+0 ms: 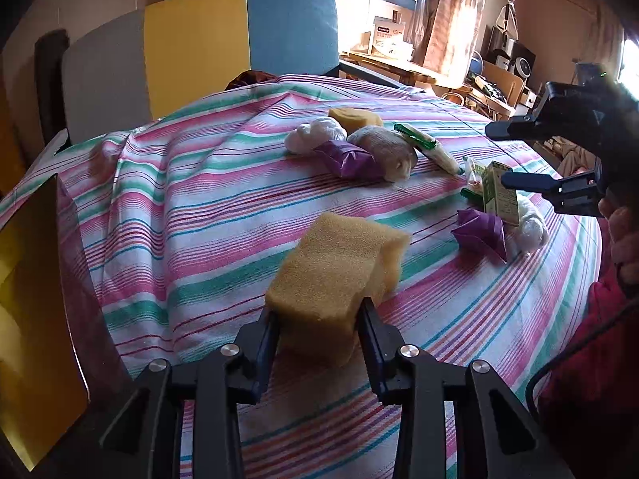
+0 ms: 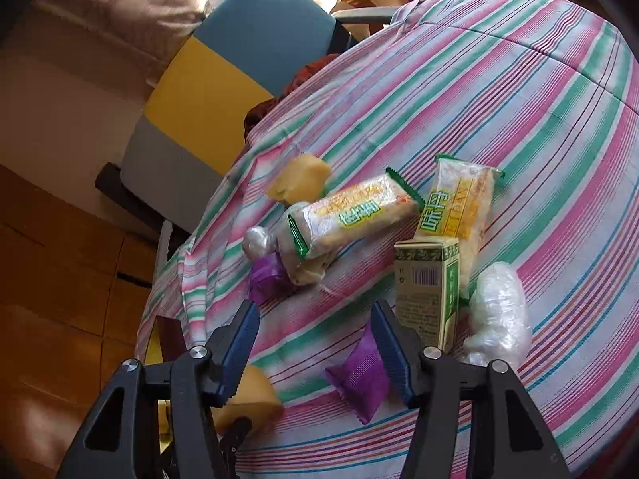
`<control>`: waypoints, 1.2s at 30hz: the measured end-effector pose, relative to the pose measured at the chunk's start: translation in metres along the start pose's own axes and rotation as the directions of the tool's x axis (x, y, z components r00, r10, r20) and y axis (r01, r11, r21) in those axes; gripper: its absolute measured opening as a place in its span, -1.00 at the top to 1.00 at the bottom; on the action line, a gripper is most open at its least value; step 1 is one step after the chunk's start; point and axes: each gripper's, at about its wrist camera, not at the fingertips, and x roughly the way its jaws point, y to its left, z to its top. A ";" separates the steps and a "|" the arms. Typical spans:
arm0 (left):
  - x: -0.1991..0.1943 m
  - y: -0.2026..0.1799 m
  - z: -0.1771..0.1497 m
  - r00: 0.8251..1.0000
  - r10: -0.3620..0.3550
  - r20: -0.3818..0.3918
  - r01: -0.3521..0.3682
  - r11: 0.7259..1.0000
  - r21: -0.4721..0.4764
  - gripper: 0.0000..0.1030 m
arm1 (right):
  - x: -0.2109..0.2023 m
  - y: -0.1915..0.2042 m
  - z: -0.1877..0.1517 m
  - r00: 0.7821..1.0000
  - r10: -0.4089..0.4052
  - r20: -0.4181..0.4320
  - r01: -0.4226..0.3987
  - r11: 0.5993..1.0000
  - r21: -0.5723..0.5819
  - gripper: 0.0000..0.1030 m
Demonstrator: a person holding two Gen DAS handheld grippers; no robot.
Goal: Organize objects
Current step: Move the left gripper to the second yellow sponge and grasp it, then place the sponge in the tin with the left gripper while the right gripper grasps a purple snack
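Nearest the left wrist camera, a yellow sponge [image 1: 339,275] is pinched between the blue pads of the left tool [image 1: 319,331], the block tilted and its squeezed end dented, above the striped cloth [image 1: 199,207] that covers the tabletop. Over by the right edge of the tabletop the right tool [image 2: 315,343] hangs with its fingers spread, and nothing is pressed between them. A purple wrapped sweet [image 2: 361,375] lies on the cloth just beside its right finger [image 2: 389,343]; from the right wrist view I cannot tell whether the pad touches it.

Close behind that sweet stands a small green and white carton [image 2: 427,279], upright, with a clear crumpled plastic bundle [image 2: 499,319] on the side toward the right edge. Two green-edged biscuit packets [image 2: 351,215] [image 2: 459,203] lie past the carton, one leaning on the heap further toward the far edge. In that heap sit a second yellow sponge [image 1: 355,116], another purple sweet [image 1: 349,159], a white plastic wad [image 1: 315,133] and a pale rounded lump [image 1: 385,147], all touching or nearly so.

Beyond the far edge stands a chair back [image 1: 223,48] in grey, yellow and blue. A red sleeve [image 1: 591,339] shows at the near right corner.
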 end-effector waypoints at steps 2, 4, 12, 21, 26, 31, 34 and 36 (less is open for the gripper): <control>0.000 -0.001 -0.002 1.000 0.006 0.002 -0.006 1.000 0.011 0.24 | 0.005 0.002 -0.003 0.999 -0.028 -0.026 0.027 1.000 -0.012 -0.10; -0.001 -0.002 -0.001 1.000 0.007 -0.002 -0.007 1.000 0.011 0.24 | 0.003 0.005 -0.003 0.999 -0.038 -0.030 0.037 0.999 -0.028 -0.10; 0.002 0.000 -0.006 0.999 -0.008 -0.041 0.008 1.000 -0.005 0.16 | 0.013 0.010 -0.019 0.953 -0.251 -0.172 0.250 0.968 -0.029 -0.10; -0.018 0.005 -0.015 0.998 -0.058 -0.027 0.058 0.998 -0.021 -0.01 | 0.050 0.007 -0.015 0.916 -0.379 -0.128 0.367 0.924 -0.107 0.03; -0.042 0.002 -0.016 0.999 -0.050 0.023 0.050 0.999 -0.001 -0.19 | 0.059 0.017 -0.020 0.886 -0.451 -0.108 0.417 0.877 -0.237 0.23; -0.068 -0.001 -0.011 0.996 -0.033 0.082 0.028 0.998 0.053 -0.29 | 0.061 0.017 -0.022 0.873 -0.476 -0.109 0.433 0.858 -0.275 0.23; -0.063 0.003 0.001 0.997 -0.014 0.073 0.009 0.997 0.072 -0.33 | 0.062 0.016 -0.024 0.867 -0.487 -0.109 0.441 0.849 -0.290 0.21; -0.053 0.004 0.010 0.999 -0.023 0.044 0.019 0.996 0.086 -0.46 | 0.061 0.015 -0.024 0.866 -0.488 -0.107 0.441 0.848 -0.294 0.21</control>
